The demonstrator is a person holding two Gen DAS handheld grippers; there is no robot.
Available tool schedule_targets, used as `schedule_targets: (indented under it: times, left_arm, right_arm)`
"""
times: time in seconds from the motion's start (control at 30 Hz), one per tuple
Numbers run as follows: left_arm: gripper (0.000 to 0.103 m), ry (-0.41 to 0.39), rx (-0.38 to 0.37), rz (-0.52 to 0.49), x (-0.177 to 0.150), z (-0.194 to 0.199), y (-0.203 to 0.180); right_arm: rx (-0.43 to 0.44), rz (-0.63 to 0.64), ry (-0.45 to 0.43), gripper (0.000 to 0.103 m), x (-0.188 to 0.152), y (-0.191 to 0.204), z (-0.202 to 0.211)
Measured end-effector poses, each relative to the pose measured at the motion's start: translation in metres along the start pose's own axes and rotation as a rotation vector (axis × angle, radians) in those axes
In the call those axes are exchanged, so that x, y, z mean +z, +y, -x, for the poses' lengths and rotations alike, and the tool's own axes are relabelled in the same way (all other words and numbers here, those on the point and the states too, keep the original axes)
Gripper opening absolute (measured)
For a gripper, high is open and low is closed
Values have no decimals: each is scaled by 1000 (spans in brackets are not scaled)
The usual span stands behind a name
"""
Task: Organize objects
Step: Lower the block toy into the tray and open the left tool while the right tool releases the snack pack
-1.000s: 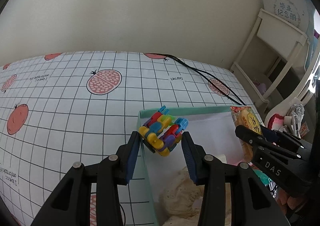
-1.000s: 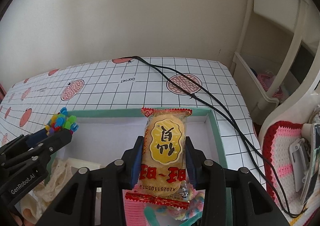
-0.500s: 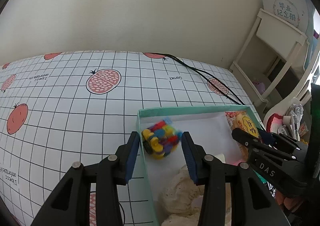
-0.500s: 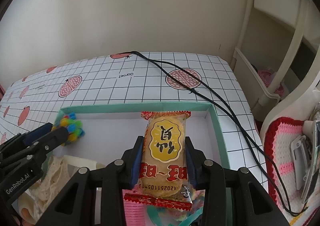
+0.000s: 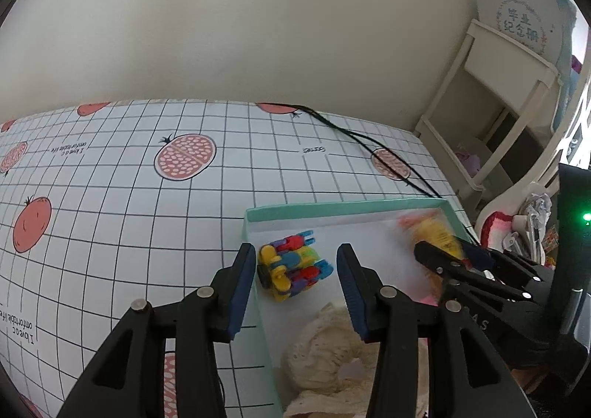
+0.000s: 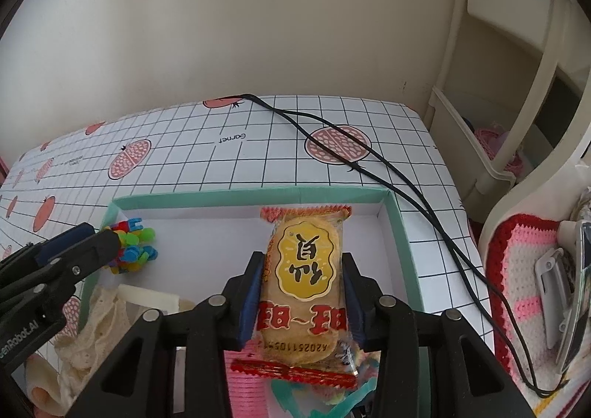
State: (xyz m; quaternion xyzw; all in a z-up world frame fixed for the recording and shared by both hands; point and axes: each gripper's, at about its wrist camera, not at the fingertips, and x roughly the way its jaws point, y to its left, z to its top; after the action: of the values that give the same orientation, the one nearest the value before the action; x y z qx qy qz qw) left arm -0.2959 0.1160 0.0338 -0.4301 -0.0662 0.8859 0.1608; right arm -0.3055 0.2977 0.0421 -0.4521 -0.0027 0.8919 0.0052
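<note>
On the counter [image 6: 258,144] sits my green box [image 6: 400,233], where things get tidied. My right gripper [image 6: 303,285] has its jaws squeezed on the rice cracker packet [image 6: 306,270] above it. My left gripper [image 5: 295,270] has its jaws wide apart; the block toy [image 5: 293,264] lies inside the box.

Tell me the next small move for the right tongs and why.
Probably lower and open the right tongs: they grip the yellow rice cracker packet over the teal-rimmed white box, where the colourful plastic block toy already lies.
</note>
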Motion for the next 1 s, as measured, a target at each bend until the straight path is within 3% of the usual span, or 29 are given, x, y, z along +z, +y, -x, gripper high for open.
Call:
schedule_targets:
  times: [0.33,0.6,0.7,0.8,0.9,1.0]
  left_arm:
    - [53,-38,-18,-1,7,16,-6]
    - [60,-53,21,22,9,21,4]
    - [60,-38,45,60,8,19,13]
    - [61,-34,70,89,6,18,22]
    - [79,-30,96,120,5,17,31]
    - [82,-24,117,139,3,16,38]
  right_arm:
    - [-13,9,-13,48,2,-1,9]
    - [-26,8,-11,48,-1,0,12]
    - [-25,-4,-16,63,0,-1,13]
    - [-23,-14,-17,65,-1,-2,13]
    - [-32,-15,-18,75,-1,-1,12]
    - [-32,-20,-15,78,-2,-2,11]
